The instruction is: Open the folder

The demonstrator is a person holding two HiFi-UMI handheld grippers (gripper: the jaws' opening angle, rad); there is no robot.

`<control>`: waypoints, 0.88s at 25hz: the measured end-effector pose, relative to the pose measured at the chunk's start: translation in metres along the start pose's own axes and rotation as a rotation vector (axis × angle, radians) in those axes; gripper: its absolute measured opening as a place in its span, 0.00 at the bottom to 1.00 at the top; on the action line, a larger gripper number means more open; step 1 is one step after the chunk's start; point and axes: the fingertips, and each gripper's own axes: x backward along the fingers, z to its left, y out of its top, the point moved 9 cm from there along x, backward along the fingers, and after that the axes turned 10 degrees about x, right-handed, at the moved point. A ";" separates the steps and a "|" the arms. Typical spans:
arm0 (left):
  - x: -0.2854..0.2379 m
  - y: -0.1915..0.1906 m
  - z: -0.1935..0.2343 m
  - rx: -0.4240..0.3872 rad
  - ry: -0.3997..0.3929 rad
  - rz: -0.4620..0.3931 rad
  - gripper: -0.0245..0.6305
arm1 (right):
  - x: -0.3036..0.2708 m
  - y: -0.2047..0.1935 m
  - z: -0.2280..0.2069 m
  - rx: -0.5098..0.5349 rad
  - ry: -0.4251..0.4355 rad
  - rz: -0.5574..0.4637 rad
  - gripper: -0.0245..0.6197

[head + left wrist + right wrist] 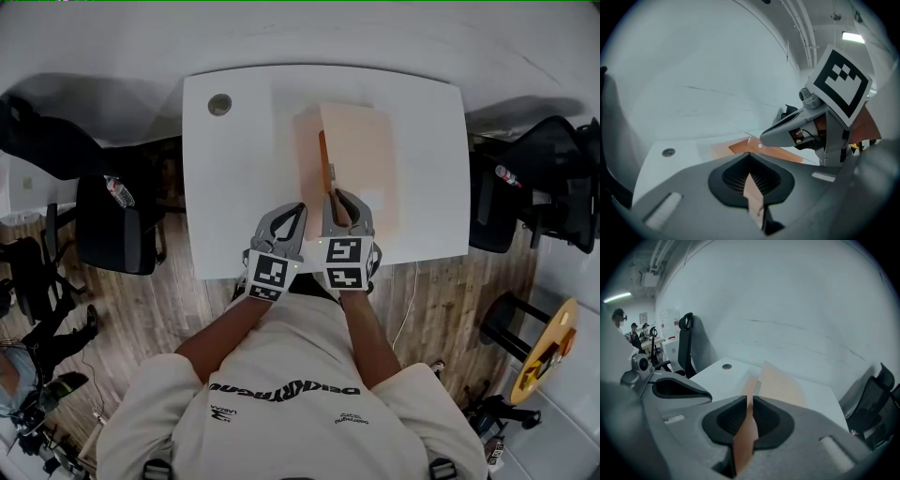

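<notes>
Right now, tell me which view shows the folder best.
The head view: the whole folder lies on the table, partly open. The left gripper view shows only a strip between its jaws and a corner beyond; the right gripper view, a sheet clamped edge-on plus the far cover.

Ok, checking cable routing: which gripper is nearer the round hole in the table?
Left. The left gripper holds the folder on the side toward the hole; the right gripper holds it just beyond.
</notes>
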 end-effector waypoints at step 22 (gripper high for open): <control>-0.033 -0.033 -0.004 -0.039 -0.041 0.120 0.04 | 0.030 0.011 -0.032 -0.004 -0.125 -0.028 0.06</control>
